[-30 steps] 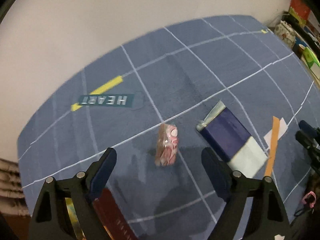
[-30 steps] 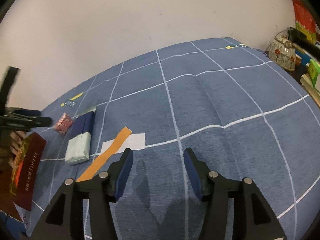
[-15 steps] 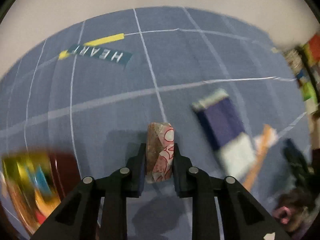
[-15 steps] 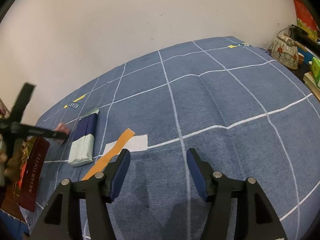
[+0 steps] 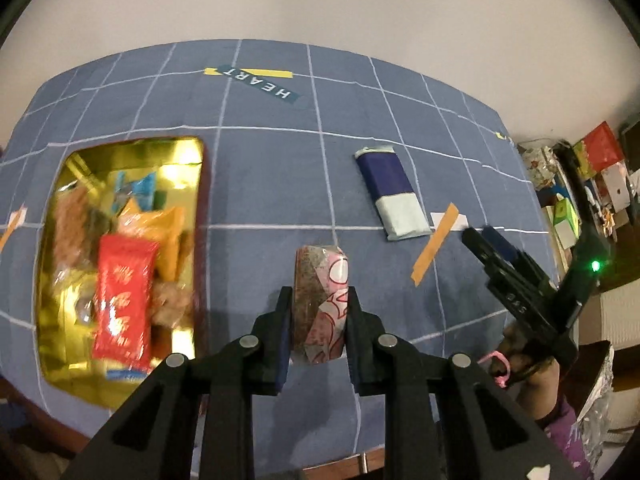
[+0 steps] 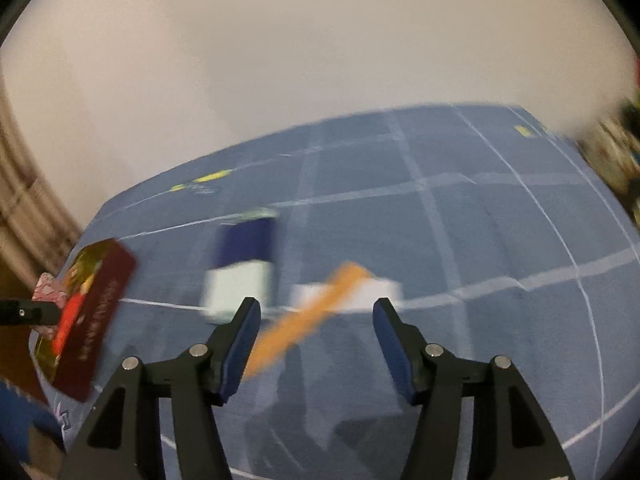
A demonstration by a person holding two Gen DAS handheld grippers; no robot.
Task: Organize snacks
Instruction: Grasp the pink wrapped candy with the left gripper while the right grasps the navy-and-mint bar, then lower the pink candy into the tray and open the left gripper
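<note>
My left gripper [image 5: 318,300] is shut on a pink-and-white patterned snack packet [image 5: 320,300] and holds it above the blue cloth. A gold-lined dark red box [image 5: 188,152] with several snacks, a red packet [image 5: 122,300] on top, lies to its left. A navy-and-white snack pack [image 5: 394,194] lies on the cloth to the upper right. My right gripper [image 6: 316,312] is open and empty, with the blurred navy-and-white pack [image 6: 244,268] just ahead to its left. The right gripper also shows in the left wrist view [image 5: 486,238].
An orange tape strip over a white label [image 5: 436,244] lies beside the navy pack. A "HEART" label [image 5: 260,84] sits at the far side of the cloth. Cluttered boxes [image 5: 592,168] stand off the table's right edge. The table's front edge [image 5: 340,464] is close below.
My left gripper closed on the pink packet, lifted it and swung left so the snack box came into view. My right gripper swung left toward the navy pack, still open.
</note>
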